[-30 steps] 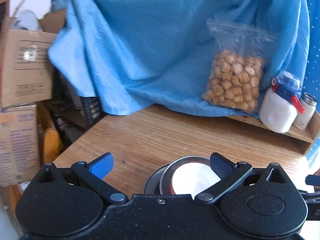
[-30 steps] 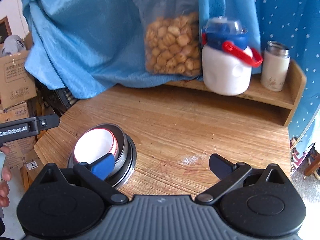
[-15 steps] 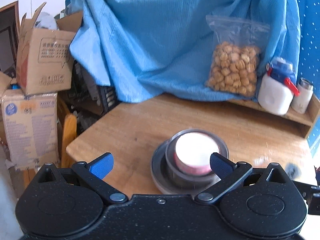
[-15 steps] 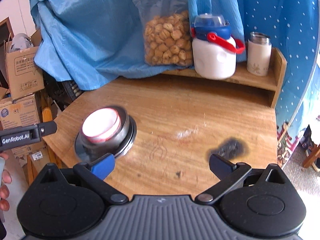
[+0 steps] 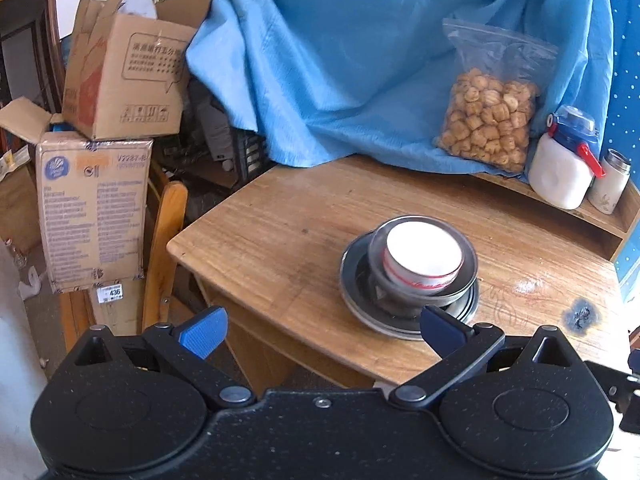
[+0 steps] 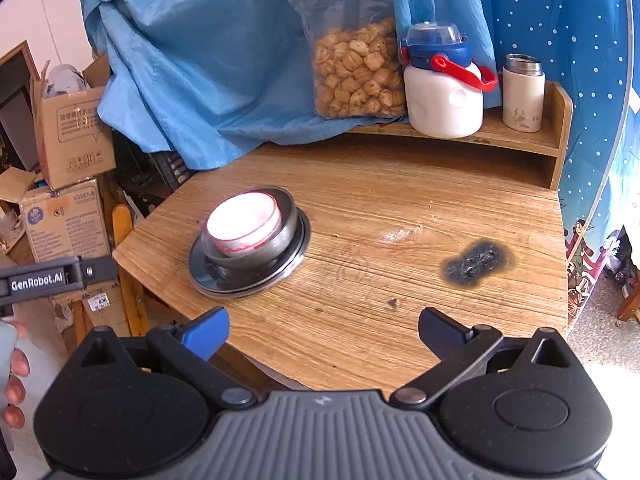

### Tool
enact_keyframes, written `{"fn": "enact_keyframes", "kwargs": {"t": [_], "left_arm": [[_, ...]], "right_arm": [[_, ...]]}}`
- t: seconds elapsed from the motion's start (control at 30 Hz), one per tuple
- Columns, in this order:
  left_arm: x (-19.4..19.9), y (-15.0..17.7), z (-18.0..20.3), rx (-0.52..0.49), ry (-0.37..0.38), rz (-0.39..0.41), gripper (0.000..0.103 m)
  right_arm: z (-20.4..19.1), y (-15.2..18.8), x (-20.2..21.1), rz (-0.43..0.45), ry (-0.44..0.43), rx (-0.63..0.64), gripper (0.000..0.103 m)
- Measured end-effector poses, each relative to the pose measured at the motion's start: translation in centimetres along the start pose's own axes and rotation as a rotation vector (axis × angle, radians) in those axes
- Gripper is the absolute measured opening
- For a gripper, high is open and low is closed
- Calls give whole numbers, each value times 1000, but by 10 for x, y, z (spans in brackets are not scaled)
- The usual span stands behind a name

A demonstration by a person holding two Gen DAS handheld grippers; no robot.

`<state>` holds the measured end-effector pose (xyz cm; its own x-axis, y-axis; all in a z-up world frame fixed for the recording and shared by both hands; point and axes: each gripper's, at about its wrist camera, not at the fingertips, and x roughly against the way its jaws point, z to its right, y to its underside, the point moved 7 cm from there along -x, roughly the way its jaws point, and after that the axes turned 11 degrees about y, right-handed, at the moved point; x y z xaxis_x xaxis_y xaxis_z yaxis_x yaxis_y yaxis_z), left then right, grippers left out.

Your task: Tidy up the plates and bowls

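A white bowl with a red band sits inside a steel bowl, which rests on a round metal plate near the wooden table's left front corner. My left gripper is open and empty, held back from the table's front edge, below and left of the stack. My right gripper is open and empty too, over the front edge and to the right of the stack. The left gripper's body shows at the left of the right wrist view.
A bag of snacks, a white jug with a blue lid and a white flask stand on a low shelf at the back. Blue cloth hangs behind. A burn mark scars the table. Cardboard boxes and a chair stand left.
Both grippers have pulled back and away from the stack, so much more of the table and room shows. The stacked bowls and plate stay in place.
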<state>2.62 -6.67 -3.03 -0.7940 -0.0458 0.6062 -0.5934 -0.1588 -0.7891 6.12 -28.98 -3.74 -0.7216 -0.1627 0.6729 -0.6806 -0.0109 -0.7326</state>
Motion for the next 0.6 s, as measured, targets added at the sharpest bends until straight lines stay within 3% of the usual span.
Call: {"fn": "enact_keyframes", "kwargs": {"t": [0.3,0.6], "left_arm": [[7,18,-10,-69,66,-13,102],[1,38,-14,-144,172,3,102]], "right_arm": [[-16,11,3,-10,20,-10,103],[-24,25,7,1,112,-11,103]]}}
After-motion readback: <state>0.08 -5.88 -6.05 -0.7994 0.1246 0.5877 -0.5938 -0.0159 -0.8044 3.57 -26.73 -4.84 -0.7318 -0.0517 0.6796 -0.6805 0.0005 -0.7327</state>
